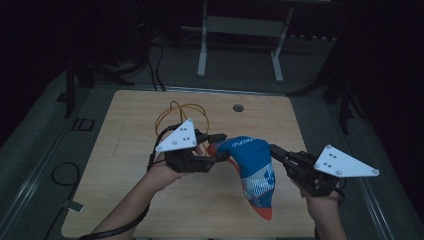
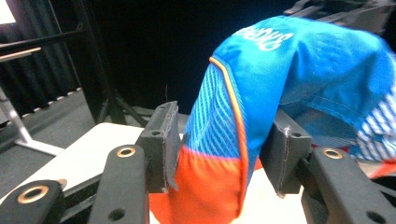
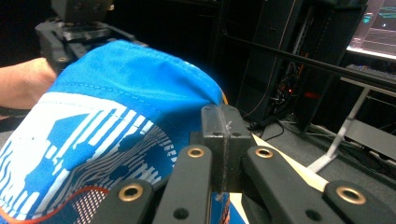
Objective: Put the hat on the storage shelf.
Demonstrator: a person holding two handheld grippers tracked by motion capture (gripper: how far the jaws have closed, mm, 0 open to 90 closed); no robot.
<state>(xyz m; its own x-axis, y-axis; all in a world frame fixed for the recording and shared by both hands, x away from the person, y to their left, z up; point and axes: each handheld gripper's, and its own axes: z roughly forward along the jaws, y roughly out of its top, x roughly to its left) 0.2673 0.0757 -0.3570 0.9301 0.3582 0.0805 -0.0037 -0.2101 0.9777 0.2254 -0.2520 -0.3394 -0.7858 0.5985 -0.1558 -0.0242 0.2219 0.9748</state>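
A blue and orange cloth bag (image 1: 252,167) hangs in the air above the wooden table (image 1: 125,150), stretched between the two grippers. The left gripper (image 1: 216,148) has its jaws standing apart, with the orange end of the cloth (image 2: 210,186) lying between the pads (image 2: 164,140), so it looks more like it carries the fabric than clamps it. The right gripper (image 1: 276,151) is closed tight on a thin fold of the blue edge, its pads (image 3: 223,135) pressed together. I think the cloth is light, soft and without stiffness; it sags below the grippers. It is best taken at a hem or seam, because a loose fold may slip out.
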